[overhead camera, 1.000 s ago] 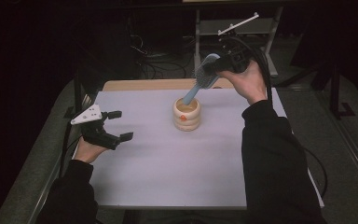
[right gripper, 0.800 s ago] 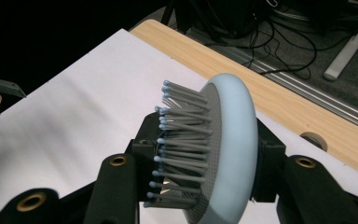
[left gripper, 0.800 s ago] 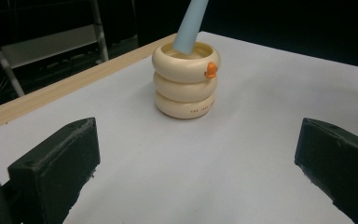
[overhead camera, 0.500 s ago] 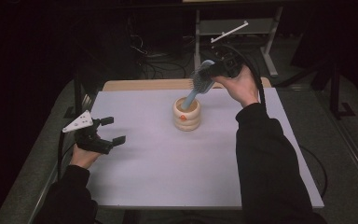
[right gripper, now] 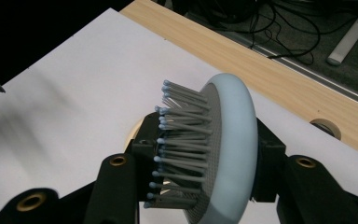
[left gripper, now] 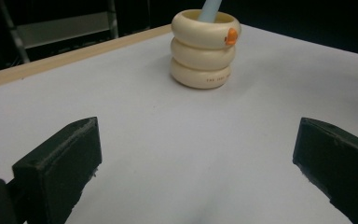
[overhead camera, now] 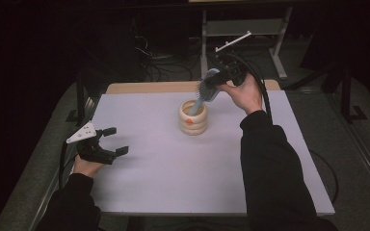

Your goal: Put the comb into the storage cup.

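White sheet (overhead camera: 173, 192) covers the table, with dark floor and cables beyond. Right gripper (overhead camera: 220, 83) is clamped on a pale blue hairbrush (overhead camera: 207, 89) at its head, the handle angled down into a cream ringed cup (overhead camera: 193, 118) at mid-table. Left gripper (overhead camera: 112, 143) rests near the left edge, jaws wide apart, holding nothing, well apart from the cup.

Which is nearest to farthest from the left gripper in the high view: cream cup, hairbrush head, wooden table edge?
From the left gripper, at the table's left edge:
1. Cream cup, mid-table, to its right and farther back.
2. Hairbrush head, above and behind the cup, in the right gripper.
3. Wooden table edge, along the far side; close to the brush head, hard to rank.
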A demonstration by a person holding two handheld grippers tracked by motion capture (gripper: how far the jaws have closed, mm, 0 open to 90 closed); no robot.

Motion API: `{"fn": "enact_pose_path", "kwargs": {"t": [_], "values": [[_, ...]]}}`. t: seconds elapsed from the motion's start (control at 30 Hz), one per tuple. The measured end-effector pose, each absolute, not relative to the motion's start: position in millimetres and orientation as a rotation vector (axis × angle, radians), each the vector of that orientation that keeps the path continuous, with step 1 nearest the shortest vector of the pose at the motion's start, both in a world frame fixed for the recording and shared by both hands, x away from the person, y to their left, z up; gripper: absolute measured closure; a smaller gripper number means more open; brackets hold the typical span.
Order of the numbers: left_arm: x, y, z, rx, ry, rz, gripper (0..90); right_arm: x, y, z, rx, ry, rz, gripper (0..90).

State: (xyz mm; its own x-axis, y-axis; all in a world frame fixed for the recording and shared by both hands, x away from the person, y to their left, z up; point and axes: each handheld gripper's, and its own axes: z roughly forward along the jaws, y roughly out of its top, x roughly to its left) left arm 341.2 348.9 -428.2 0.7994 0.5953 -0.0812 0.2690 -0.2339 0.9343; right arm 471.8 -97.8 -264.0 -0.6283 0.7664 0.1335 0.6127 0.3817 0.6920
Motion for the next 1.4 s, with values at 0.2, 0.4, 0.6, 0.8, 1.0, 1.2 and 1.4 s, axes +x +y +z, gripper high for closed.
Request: {"fn": "enact_pose_path", "kwargs": {"t": [0.2, 0.4, 0.6, 0.8, 1.0, 1.2, 1.4], "values": [[337, 356, -433, 1.834, 0.699, 0.362, 0.8, 475, -97, -273, 1.244, 2.434, 1.092, 54.3], [337, 365, -434, 1.796, 0.740, 0.370, 0.9, 478, -92, -284, 1.260, 2.447, 1.109, 54.1], [336, 364, -437, 1.805, 0.748, 0.366, 0.8, 481, -87, -291, 1.270, 2.464, 1.111, 53.7], [337, 363, -438, 1.820, 0.750, 0.356, 0.8, 484, -83, -299, 1.290, 2.478, 1.106, 53.3], [338, 361, -440, 1.845, 0.739, 0.344, 0.8, 487, -83, -304, 1.313, 2.454, 1.134, 52.0], [338, 361, -440, 1.842, 0.747, 0.339, 0.8, 488, -86, -307, 1.373, 2.454, 1.155, 40.5], [339, 360, -441, 1.851, 0.747, 0.337, 0.8, 489, -97, -312, 1.477, 2.412, 1.169, 23.1]]}}
